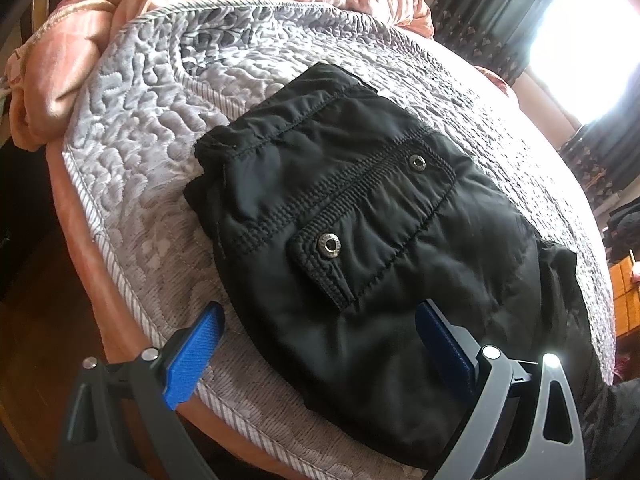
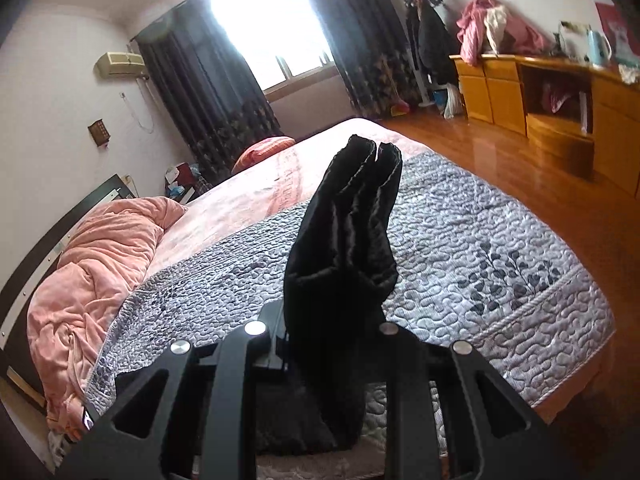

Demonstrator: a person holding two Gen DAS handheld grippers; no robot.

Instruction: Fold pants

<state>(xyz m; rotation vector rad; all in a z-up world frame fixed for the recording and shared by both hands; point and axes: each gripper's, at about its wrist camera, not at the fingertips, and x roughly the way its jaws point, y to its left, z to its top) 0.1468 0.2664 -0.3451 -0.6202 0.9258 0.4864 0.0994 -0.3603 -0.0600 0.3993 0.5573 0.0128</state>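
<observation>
Left gripper (image 1: 316,344), nearest the lens: blue pads spread wide and empty, hovering above the near edge of the black pants (image 1: 360,216), whose waist end lies flat on the grey quilt (image 1: 132,128). Right gripper (image 2: 332,336): jaws narrow, apparently pinched on the lifted leg ends, though cloth hides the pads. Handling note: carry the legs level across to the waistband, edges matched, while the left pins the fold line.

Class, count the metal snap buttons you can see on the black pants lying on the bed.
2: one snap on the pocket flap's corner, one snap farther along it. Folds may hide others.
</observation>
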